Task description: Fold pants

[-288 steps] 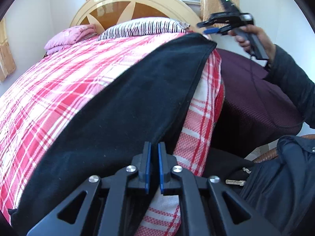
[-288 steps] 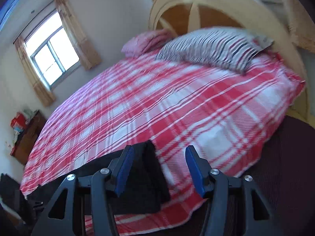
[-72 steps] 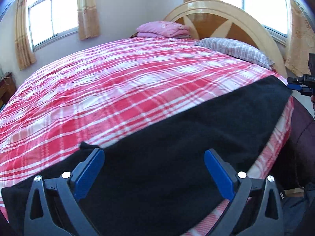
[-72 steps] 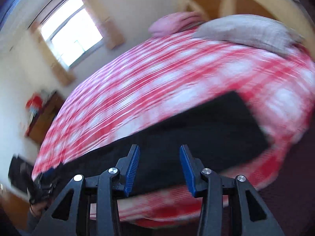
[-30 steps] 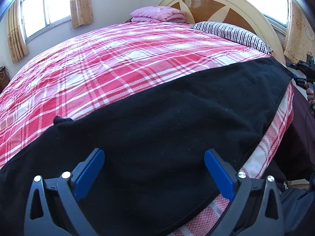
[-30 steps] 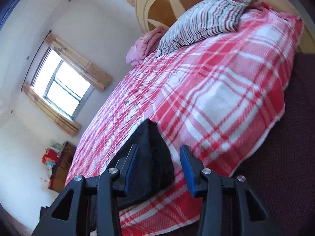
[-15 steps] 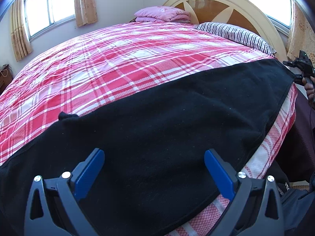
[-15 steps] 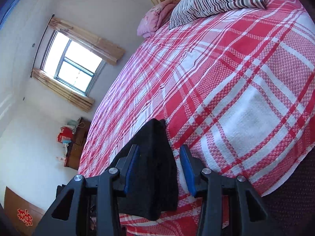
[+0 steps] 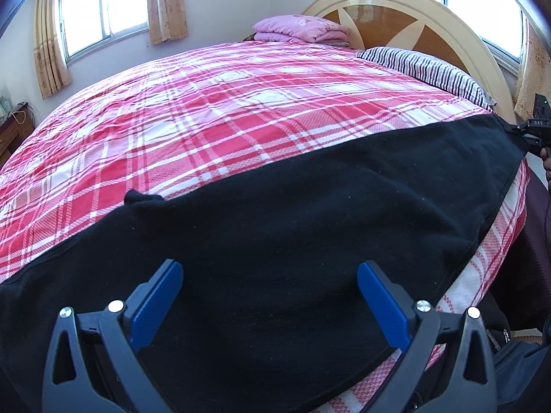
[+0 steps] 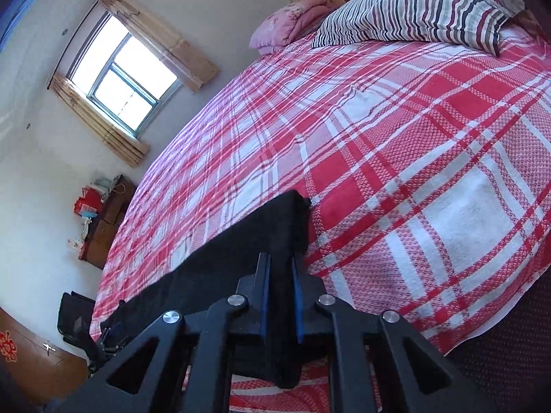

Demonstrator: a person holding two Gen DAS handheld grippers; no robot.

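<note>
Black pants (image 9: 292, 234) lie stretched along the near edge of a bed with a red and white plaid cover (image 9: 241, 110). My left gripper (image 9: 270, 306) hovers over the wide end of the pants, jaws wide open, nothing between the blue pads. In the right wrist view the narrow end of the pants (image 10: 241, 251) runs between the jaws of my right gripper (image 10: 279, 261). They are closing and the pads press on the cloth. The right gripper (image 9: 532, 130) also shows at the pants' far corner in the left wrist view.
A striped pillow (image 10: 413, 10) and a folded pink blanket (image 9: 299, 29) lie by the curved headboard (image 9: 396, 10). A dark maroon surface (image 10: 499, 344) borders the bed on the right. A wooden cabinet (image 10: 106, 220) stands by the far wall under a window.
The right gripper's jaws have closed onto the end of the pants, and it has moved in closer over the bed. The left gripper stays open in nearly the same spot.
</note>
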